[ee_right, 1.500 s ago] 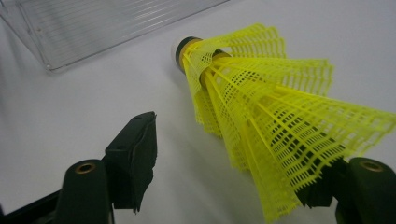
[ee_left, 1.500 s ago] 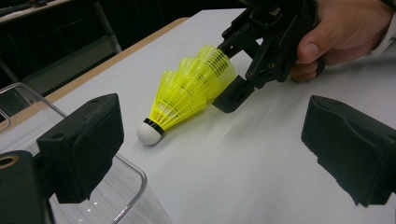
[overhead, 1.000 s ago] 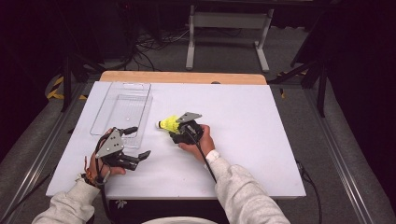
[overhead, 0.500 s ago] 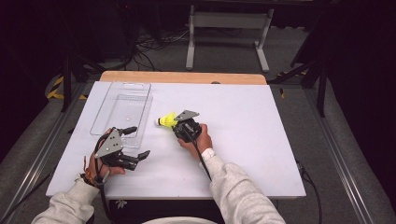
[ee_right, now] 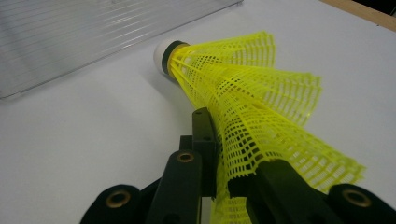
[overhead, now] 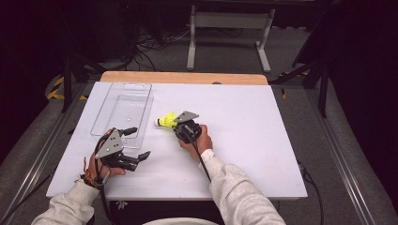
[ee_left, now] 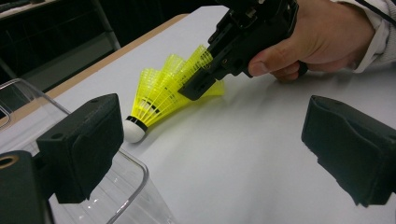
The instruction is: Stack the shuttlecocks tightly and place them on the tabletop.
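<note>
Shuttlecock [overhead: 166, 121] lies on its side a little left of the middle of the high view, on the white table [overhead: 244, 140], its white cork tip pointing toward the clear plastic tray [overhead: 123, 110] at upper left. The right gripper [overhead: 180, 125] has just been closing and now pinches the yellow mesh skirt: in the right gripper view its black jaws meet on the netting near the wide rim, with the cork [ee_right: 161, 55] away at upper centre and touching the table.

The left gripper [overhead: 137, 145] waits at lower left of the high view, jaws spread wide and holding nothing, beside the tray's near corner [ee_left: 135, 168].

The step in hand looks like lifting the shuttlecock to carry it into the tray. The mesh is soft and springy, so a firm but not crushing pinch is best; squeezing too hard could fold the skirt. Lift straight up first so the cork clears the table, then carry it over the tray's rim before lowering. The grip is at the rim, so the heavy cork end may swing or droop.
</note>
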Motion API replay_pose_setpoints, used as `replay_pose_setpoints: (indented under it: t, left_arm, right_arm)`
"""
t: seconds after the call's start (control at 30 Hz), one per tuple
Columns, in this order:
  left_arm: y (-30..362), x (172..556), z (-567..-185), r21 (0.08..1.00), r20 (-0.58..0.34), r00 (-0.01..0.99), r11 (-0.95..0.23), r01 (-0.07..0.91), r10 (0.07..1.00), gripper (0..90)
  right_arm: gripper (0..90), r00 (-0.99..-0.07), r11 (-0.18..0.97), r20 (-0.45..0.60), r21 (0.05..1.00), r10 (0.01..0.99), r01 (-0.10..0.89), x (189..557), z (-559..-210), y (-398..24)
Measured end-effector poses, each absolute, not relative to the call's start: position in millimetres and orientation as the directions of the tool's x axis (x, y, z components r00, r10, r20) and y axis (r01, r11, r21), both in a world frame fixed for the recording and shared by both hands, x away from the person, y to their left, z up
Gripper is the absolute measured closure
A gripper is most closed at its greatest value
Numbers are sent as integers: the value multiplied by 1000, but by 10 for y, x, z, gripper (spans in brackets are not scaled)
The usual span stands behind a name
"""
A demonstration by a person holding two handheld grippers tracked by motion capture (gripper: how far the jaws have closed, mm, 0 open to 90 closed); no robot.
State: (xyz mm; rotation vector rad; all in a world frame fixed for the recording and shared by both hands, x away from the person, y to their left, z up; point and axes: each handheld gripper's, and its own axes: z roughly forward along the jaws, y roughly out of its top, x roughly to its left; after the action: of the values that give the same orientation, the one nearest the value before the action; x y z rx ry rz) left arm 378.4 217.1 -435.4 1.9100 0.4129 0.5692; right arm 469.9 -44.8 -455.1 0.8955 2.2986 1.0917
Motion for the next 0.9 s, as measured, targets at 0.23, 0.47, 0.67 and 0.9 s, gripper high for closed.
replay_pose_setpoints:
  t: [0.23, 0.47, 0.67, 0.9]
  left_arm:
    - [2188, 3782, -4352, 919, 206, 822, -394, 24, 530, 65]
    - [2263, 3772, -4356, 924, 194, 812, -381, 38, 551, 65]
    - [2332, 3774, -4350, 924, 199, 802, -381, 39, 564, 64]
    - [2385, 3777, -4349, 925, 200, 792, -378, 42, 577, 63]
  right_arm:
    - [868, -689, 463, -105, 811, 717, 358, 4687, -4520, -469]
    - [869, -694, 459, -111, 821, 711, 340, 4664, -4463, -490]
    - [870, -697, 453, -111, 829, 709, 329, 4653, -4429, -505]
    - [870, -698, 441, -109, 840, 708, 316, 4649, -4381, -537]
